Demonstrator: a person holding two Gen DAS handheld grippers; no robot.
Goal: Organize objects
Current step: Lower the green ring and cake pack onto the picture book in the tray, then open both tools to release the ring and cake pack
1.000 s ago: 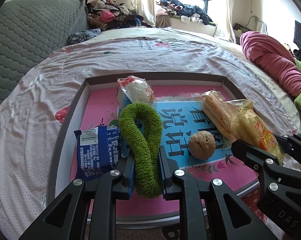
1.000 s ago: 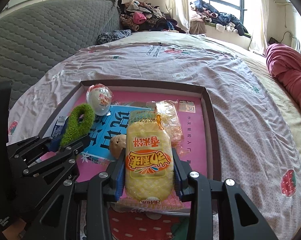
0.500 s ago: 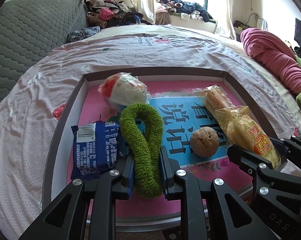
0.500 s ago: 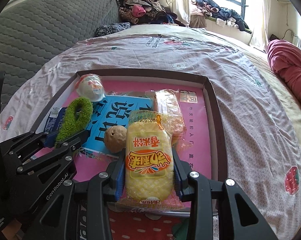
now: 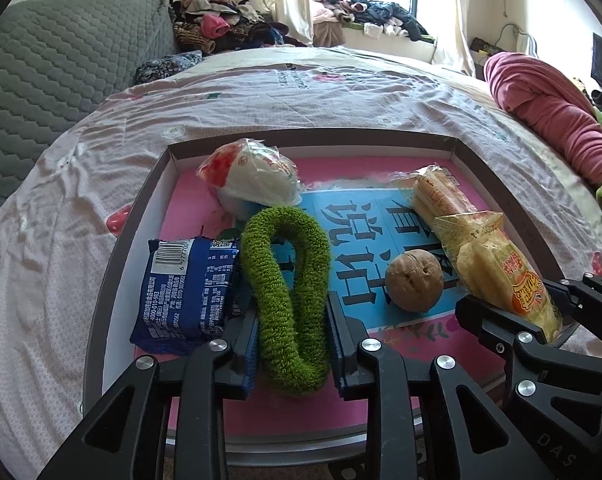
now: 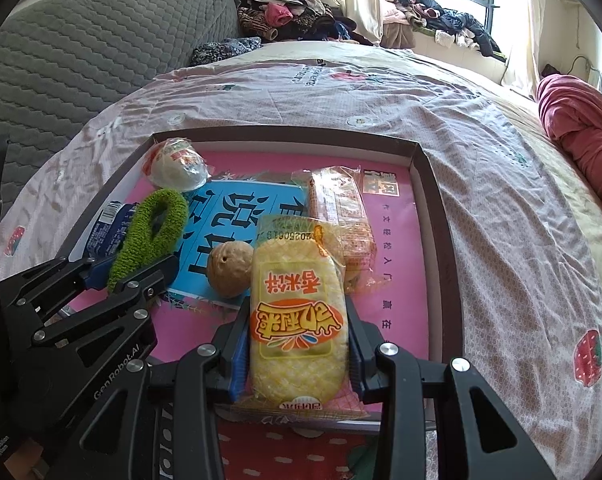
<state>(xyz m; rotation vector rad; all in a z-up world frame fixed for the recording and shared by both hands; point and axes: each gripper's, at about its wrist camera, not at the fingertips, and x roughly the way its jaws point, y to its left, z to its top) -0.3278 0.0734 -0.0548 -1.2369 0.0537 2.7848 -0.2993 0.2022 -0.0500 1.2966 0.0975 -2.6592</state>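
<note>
The left gripper (image 5: pixel 293 332) jaws have just been opening; the green hair tie (image 5: pixel 289 292), now looser than earlier, lies between them in the tray (image 5: pixel 113 264). The yellow snack pack (image 6: pixel 297 320) is clamped unchanged by the right gripper (image 6: pixel 297 344).

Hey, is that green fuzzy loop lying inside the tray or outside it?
Inside. The green fuzzy loop lies on the pink floor of the tray, between the blue packet and the walnut.
</note>
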